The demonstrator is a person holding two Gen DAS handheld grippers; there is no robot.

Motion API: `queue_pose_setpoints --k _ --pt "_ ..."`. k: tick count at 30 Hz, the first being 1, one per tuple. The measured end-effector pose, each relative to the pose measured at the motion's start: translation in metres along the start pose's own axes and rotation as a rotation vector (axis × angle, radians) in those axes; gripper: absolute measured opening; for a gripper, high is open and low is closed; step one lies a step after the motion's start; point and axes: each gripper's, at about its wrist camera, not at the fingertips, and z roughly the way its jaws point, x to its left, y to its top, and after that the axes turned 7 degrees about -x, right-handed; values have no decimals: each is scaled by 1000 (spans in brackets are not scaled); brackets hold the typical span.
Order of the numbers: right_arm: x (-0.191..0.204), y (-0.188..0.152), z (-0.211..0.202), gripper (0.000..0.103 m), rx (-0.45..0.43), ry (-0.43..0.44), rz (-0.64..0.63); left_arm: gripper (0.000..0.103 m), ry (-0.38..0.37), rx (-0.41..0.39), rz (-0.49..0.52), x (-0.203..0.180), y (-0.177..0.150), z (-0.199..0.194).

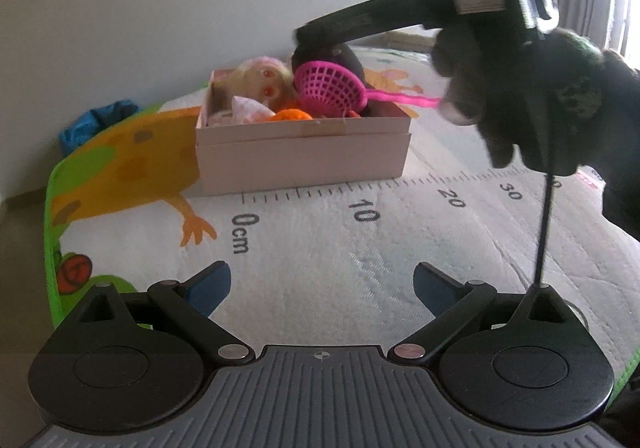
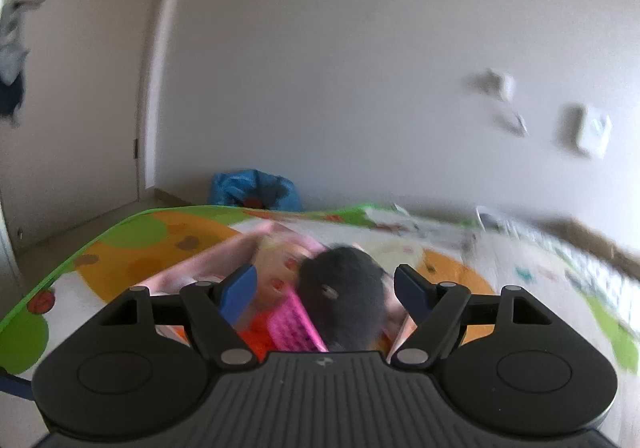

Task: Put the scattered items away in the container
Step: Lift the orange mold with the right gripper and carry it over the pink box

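Blue pads of the left gripper (image 1: 322,288) are spread wide, empty, over the play mat (image 1: 360,248). Farther off, the box (image 1: 304,152) is filled with a doll (image 1: 264,82), a pink sieve (image 1: 332,88) and a black plush toy (image 2: 344,292). The right gripper (image 2: 325,294) is held open above it, gripping nothing.

Matt pale cardboard box (image 1: 304,156), pink plastic mesh scoop (image 1: 332,90), fuzzy black plush toy (image 2: 344,292), quilted cloth play mat (image 1: 360,248) with printed ruler, matt black plastic tool (image 1: 322,290) with smooth blue pads, dark knitted glove (image 1: 540,100)
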Motion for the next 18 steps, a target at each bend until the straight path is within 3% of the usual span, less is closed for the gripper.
queue_pose_setpoints --k 6,12,13,14,18 --pt "-20 -17 16 73 66 -5 88 100 -26 1 -20 0 0 5" --pt "-25 -17 61 78 167 71 252 100 -25 7 -27 1 -1 7" --pt "-20 -15 68 75 174 66 239 100 -22 7 -30 2 -2 7" --pt "-15 -10 73 66 171 64 213 100 -18 7 -33 3 -2 6" --pt "-4 10 74 54 115 95 182 100 -1 9 -50 10 -3 5"
